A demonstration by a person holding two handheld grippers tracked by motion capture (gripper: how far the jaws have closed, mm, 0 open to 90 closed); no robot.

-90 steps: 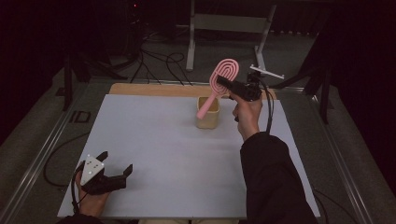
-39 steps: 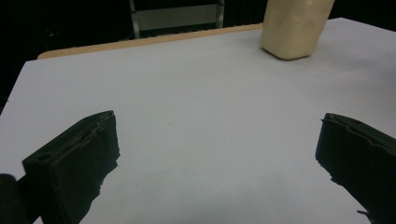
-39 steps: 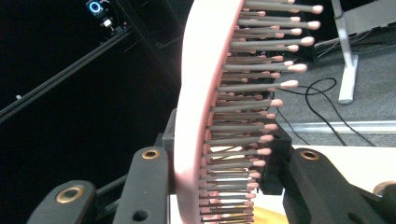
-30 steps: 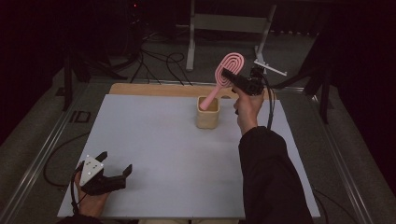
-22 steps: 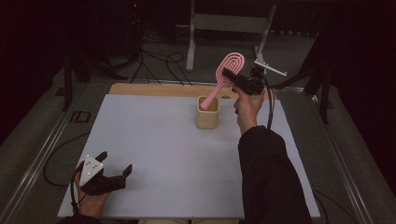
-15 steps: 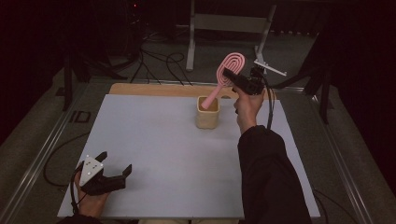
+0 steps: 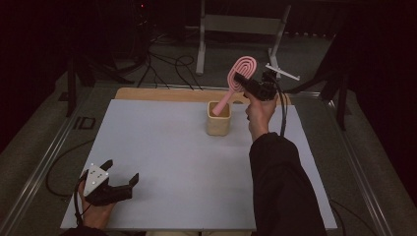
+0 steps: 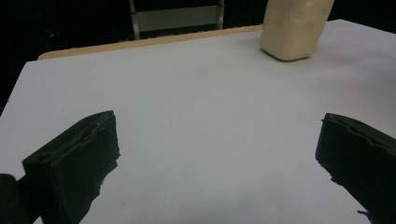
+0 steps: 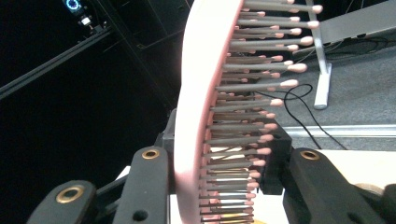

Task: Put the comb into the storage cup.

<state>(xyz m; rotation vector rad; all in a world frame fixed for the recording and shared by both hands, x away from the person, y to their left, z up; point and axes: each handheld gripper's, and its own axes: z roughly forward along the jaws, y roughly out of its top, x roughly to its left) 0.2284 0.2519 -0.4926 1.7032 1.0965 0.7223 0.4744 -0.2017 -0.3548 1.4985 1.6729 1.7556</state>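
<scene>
Hairbrush: pink hairbrush (image 7: pixel 237 81), oval head uppermost, handle slanting down into the cup; in the right gripper view its pink back (image 9: pixel 198 107) stands edge-on with grey, pink-tipped bristles pointing right.
Cup: cream cup (image 7: pixel 219 118), upright on the far middle of the worktop, receiving the handle tip; its base shows at the top of the left gripper view (image 8: pixel 292 32).
Right tongs: right tongs (image 7: pixel 244 80) raised above and just right of the cup, clenched on the brush head, one jaw on the back, the other on the bristle side.
Right arm: dark sleeve (image 7: pixel 282 187) reaching in from the near edge.
Left tongs: left tongs (image 7: pixel 119 176) resting at the near left corner, well apart from the cup, jaws spread wide, grasping nothing.
Worktop: pale grey worktop (image 7: pixel 162 147), wooden strip along its far edge.
</scene>
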